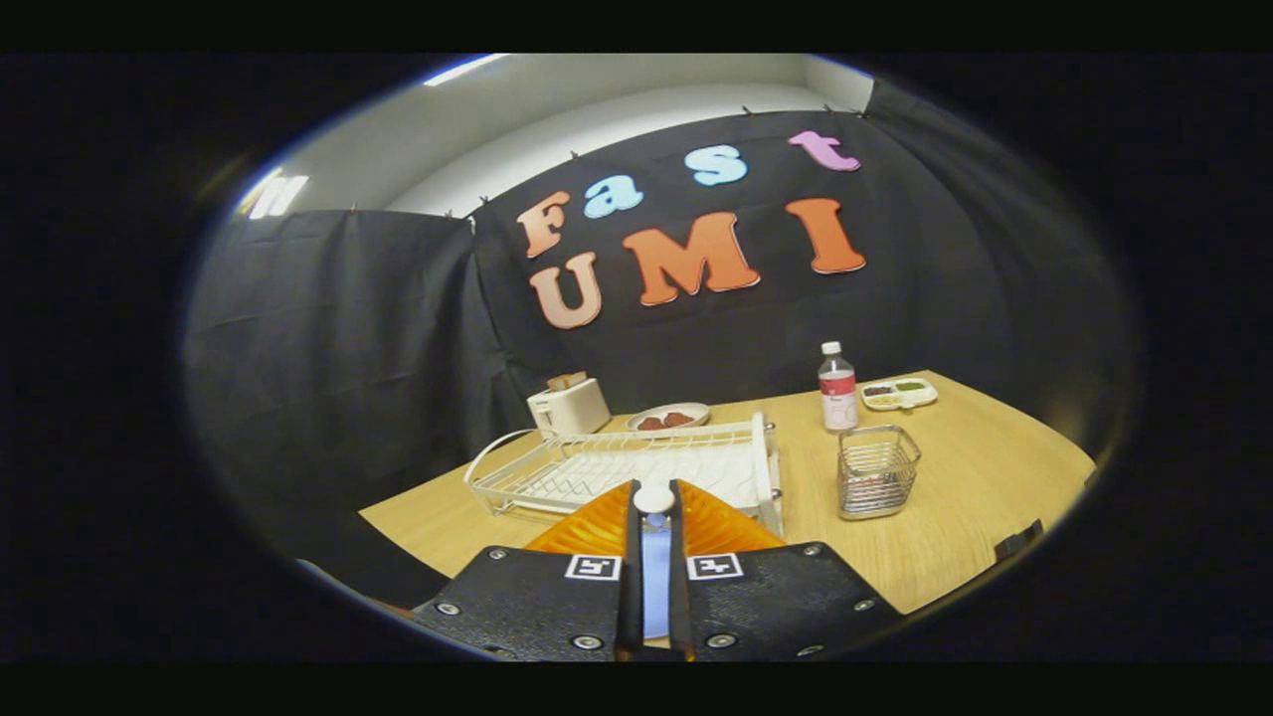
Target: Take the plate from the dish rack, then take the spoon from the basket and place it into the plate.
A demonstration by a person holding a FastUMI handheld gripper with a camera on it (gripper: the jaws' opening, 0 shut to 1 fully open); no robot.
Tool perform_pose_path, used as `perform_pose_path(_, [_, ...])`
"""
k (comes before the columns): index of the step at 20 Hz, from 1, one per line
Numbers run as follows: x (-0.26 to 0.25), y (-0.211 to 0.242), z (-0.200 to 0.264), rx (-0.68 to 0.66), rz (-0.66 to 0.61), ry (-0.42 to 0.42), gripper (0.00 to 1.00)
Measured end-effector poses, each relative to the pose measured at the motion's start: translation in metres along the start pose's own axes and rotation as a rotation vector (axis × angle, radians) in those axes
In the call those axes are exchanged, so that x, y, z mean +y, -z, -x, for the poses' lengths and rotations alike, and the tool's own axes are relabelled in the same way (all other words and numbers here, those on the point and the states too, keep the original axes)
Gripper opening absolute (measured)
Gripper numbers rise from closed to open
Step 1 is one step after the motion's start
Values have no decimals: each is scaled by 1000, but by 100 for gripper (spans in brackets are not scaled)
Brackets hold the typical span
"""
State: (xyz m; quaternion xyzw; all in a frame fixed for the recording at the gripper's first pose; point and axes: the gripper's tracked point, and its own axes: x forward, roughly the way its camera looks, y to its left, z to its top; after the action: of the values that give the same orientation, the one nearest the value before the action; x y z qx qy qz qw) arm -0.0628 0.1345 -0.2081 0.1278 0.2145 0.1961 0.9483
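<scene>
Pale wood-grain tabletop (955,497), matt. White coated-wire rack (617,462); at three o'clock of it, a shiny metal wire basket (877,472). Clear plastic bottle (837,388). Matt black cloth wall (348,348).

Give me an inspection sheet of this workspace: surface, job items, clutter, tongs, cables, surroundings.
Surface: wooden table, tidy.
Job's things: wire dish rack just beyond the tongs, slots look bare; wire basket beside it, contents unclear.
Clutter: toaster, dish of food, bottle and divided tray along the far edge.
Tongs: shut on a thin pale item; plate edge-on or spoon, cannot tell.
Cables: nothing seen.
Surroundings: black cloth wall behind the table.
</scene>
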Motion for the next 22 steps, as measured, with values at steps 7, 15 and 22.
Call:
perform_pose_path(7, [19,38,-25,51,14,-68,10])
perform_pose_path(15, [24,65,-34,84,38,-78,14])
perform_pose_path(22, [14,59,-26,92,13,-56,36])
